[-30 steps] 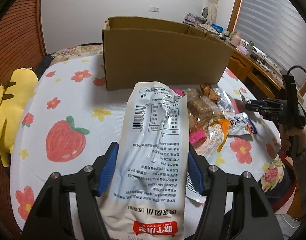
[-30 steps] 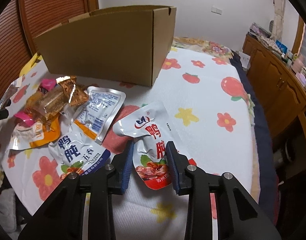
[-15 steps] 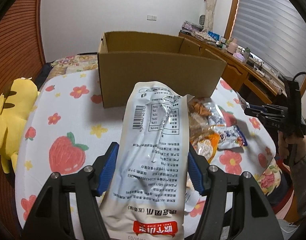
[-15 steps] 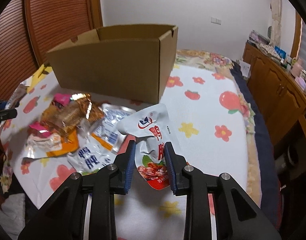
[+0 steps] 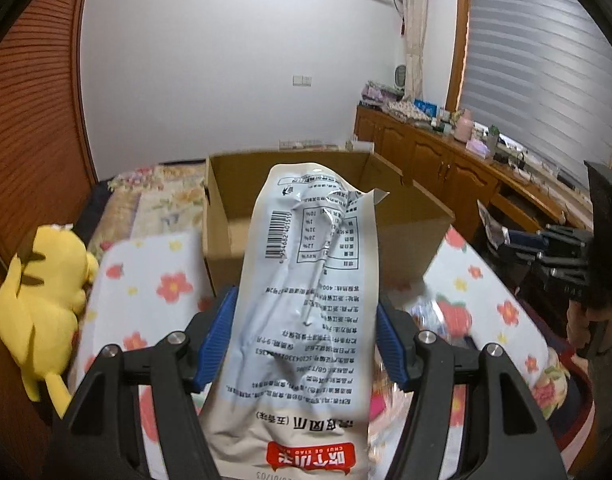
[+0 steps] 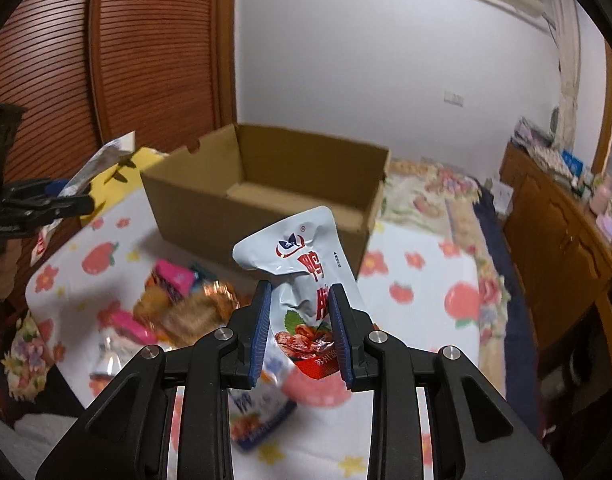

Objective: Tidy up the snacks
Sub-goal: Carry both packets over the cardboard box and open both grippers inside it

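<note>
Carry step: left gripper [image 5: 306,344] clamps large white pouch [image 5: 306,300], right gripper [image 6: 301,332] pinches small pouch [image 6: 306,276], both short of cardboard box [image 6: 266,184]. Next: reach over box, release inside.

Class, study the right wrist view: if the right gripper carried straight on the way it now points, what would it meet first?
Probably the cardboard box: the right gripper, clamped on a red-and-white snack pouch, aims at its near wall or opening. Depth is unclear.
</note>
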`<state>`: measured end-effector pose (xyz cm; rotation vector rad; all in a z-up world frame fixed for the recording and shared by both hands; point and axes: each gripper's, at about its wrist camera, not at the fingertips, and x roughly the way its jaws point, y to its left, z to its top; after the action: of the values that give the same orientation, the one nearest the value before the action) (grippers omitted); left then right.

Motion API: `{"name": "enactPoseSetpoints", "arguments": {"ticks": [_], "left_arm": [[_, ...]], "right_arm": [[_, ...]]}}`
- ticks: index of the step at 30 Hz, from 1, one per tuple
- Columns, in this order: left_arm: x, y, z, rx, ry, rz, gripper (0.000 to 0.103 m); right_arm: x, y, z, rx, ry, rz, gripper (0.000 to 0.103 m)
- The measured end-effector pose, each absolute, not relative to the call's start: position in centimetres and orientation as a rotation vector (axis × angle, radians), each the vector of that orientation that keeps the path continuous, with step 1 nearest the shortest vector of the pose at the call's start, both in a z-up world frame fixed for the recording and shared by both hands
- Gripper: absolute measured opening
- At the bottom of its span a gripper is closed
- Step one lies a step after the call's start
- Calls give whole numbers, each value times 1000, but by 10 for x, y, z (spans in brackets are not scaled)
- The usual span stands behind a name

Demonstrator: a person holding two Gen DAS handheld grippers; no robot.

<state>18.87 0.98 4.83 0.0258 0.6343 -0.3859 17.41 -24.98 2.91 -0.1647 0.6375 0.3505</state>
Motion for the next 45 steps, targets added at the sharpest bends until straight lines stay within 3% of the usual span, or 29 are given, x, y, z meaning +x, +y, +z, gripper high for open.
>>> {"name": "enactPoseSetpoints", "arguments": {"ticks": [12,29,45], "left_arm": [[265,5,78,18,613,-374,64],[332,-34,49,52,725,-365,64],[347,-53,28,91,774,-345,67]], "right_arm": [[234,-217,53,-195,601,367,28],[294,-180,22,-224,667,321,28],[322,-190,2,-151,748,278,29]]}}
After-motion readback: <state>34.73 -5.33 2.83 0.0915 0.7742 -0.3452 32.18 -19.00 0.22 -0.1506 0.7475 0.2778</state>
